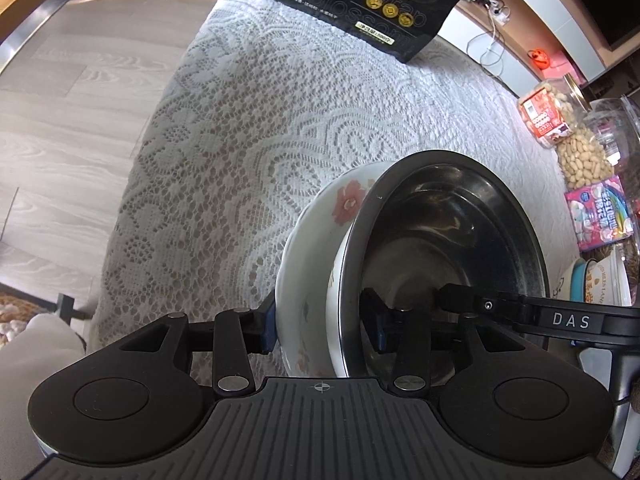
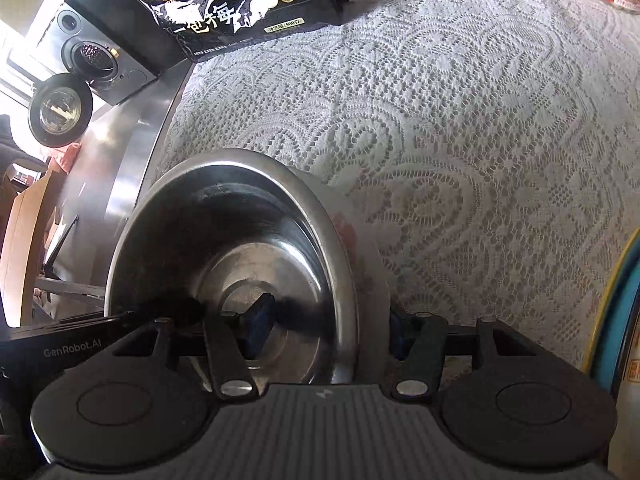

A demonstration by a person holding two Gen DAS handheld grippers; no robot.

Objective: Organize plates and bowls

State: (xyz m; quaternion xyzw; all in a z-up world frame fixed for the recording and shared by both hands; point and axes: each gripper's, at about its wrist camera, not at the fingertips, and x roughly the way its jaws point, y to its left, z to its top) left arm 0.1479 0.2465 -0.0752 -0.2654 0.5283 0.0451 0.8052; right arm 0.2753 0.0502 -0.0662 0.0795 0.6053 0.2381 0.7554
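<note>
— Where has the steel bowl ended up?

— Nested inside a white bowl with pink flowers, the pair sitting on a surface under a white lace cloth. The floral bowl's rim shows as a crescent around the steel bowl.

— And the two tools?

— One at each side of the steel bowl. The left gripper straddles both rims. One blue pad is just outside the floral bowl's wall and the other is down inside the steel bowl. A clear gap shows between that inner pad and the steel wall, so its jaws are parted and hold nothing.

— The right one?

— The right gripper straddles the opposite edge of the steel bowl the same way, one finger low in the steel bowl and one outside the floral wall. Its jaws are well apart, but I cannot tell whether the pads press on the bowls.

— What else is around?

— Beyond the steel bowl, at the far edge of the cloth, lies a black snack bag with gold and white print. To the bowl's right are a clear jar of pale nuts, a pink packet and a teal-rimmed dish. Pale wood flooring shows off to its left.
</note>
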